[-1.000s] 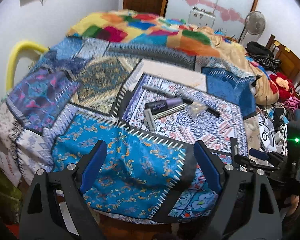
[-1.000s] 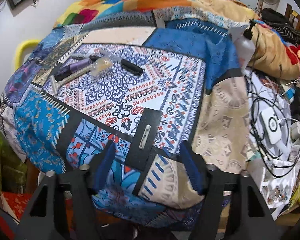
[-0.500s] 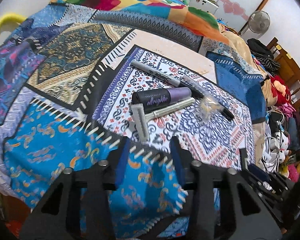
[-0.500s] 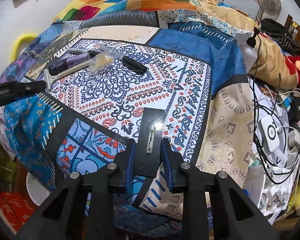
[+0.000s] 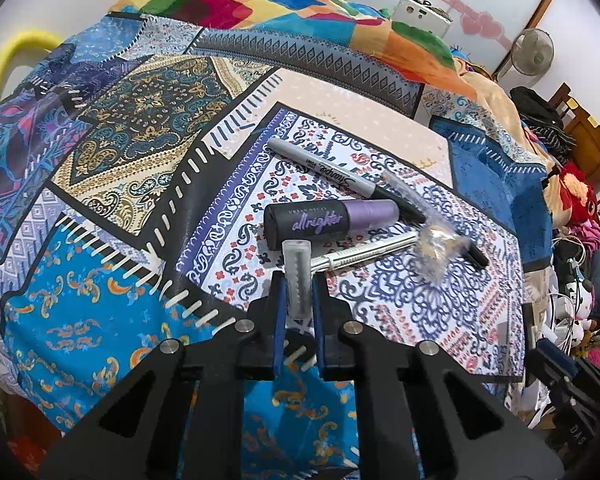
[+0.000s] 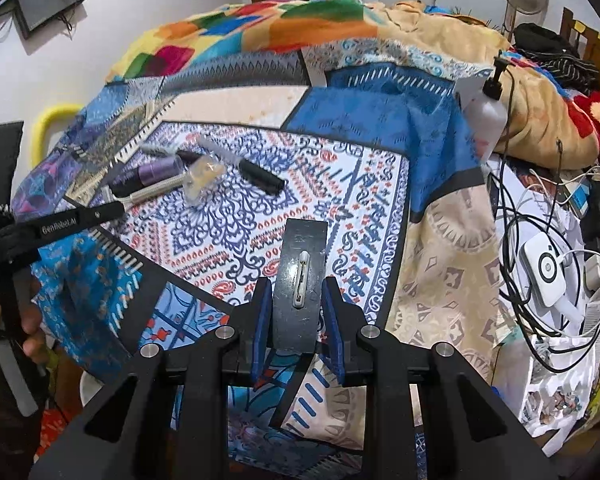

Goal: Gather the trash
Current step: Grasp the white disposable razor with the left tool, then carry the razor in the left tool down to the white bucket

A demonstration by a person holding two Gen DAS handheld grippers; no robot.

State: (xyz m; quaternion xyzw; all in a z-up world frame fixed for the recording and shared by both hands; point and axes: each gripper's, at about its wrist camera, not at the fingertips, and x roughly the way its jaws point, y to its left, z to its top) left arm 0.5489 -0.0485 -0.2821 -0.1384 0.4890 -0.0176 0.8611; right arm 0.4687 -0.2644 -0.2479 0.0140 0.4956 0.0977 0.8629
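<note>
On the patterned bedspread lie a grey marker [image 5: 332, 174], a black and purple tube [image 5: 328, 220], a crumpled clear wrapper [image 5: 438, 246] and a disposable razor [image 5: 340, 258]. My left gripper [image 5: 298, 294] is shut on the razor's capped head [image 5: 298, 280]. My right gripper [image 6: 296, 304] is shut on a flat black rectangular card [image 6: 300, 276] with a small white clip on it. The left gripper also shows at the left of the right wrist view [image 6: 80, 216], near the tube [image 6: 152, 172] and the wrapper [image 6: 202, 176].
A colourful blanket [image 5: 284, 12] is heaped at the back of the bed. A white pump bottle [image 6: 486, 116], tangled cables and a white charger [image 6: 546, 272] crowd the right side. A yellow bar [image 5: 12, 56] stands at the left.
Both grippers moved forward and closed. The left closed on the razor's head; the right closed on the black card.
</note>
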